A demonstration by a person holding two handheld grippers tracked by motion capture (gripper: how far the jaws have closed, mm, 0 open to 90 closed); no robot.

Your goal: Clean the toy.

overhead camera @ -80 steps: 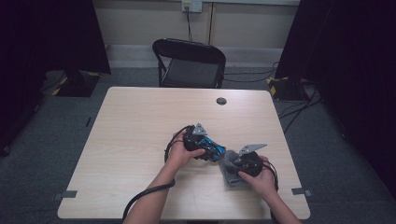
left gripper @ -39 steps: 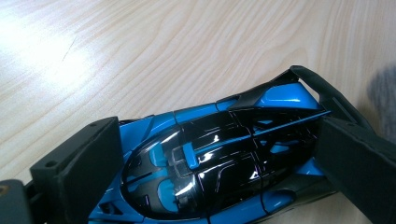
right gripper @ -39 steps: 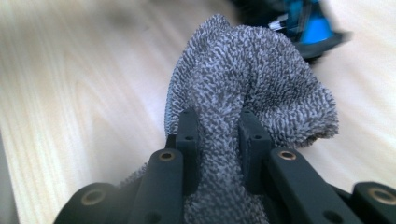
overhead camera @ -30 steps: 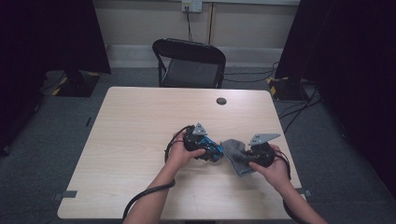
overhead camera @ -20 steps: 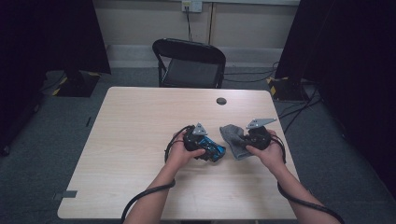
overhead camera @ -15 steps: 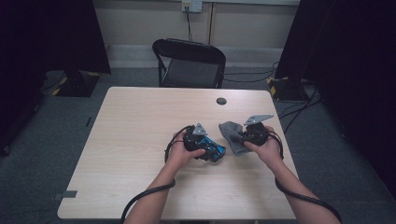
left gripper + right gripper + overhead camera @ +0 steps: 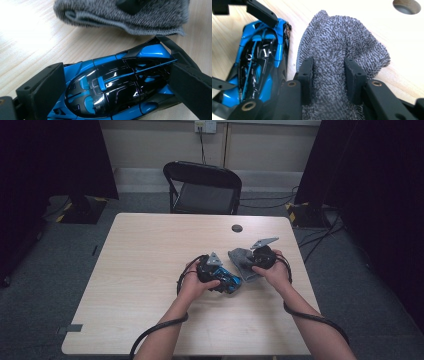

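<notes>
Gripping a blue and black toy car (image 7: 117,85) end to end, the left claw (image 7: 226,281) rests on the pale wooden bench (image 7: 150,270) near its middle, just where it was in the earlier pictures. Its two black jaws press against the car's nose and tail.

The right claw (image 7: 246,262) has moved since a second ago: it was nearer the person's edge of the bench, to the right of the car, and now sits farther up, just beyond the car. It carried a grey terry cloth (image 7: 337,50) along. The cloth now lies bunched on the bench right beside the car, between the car and a small round hole (image 7: 237,228) in the benchtop.

The right claw's jaws have just been opening; a fold of cloth rises between them, their pads still touching it on both sides.
</notes>
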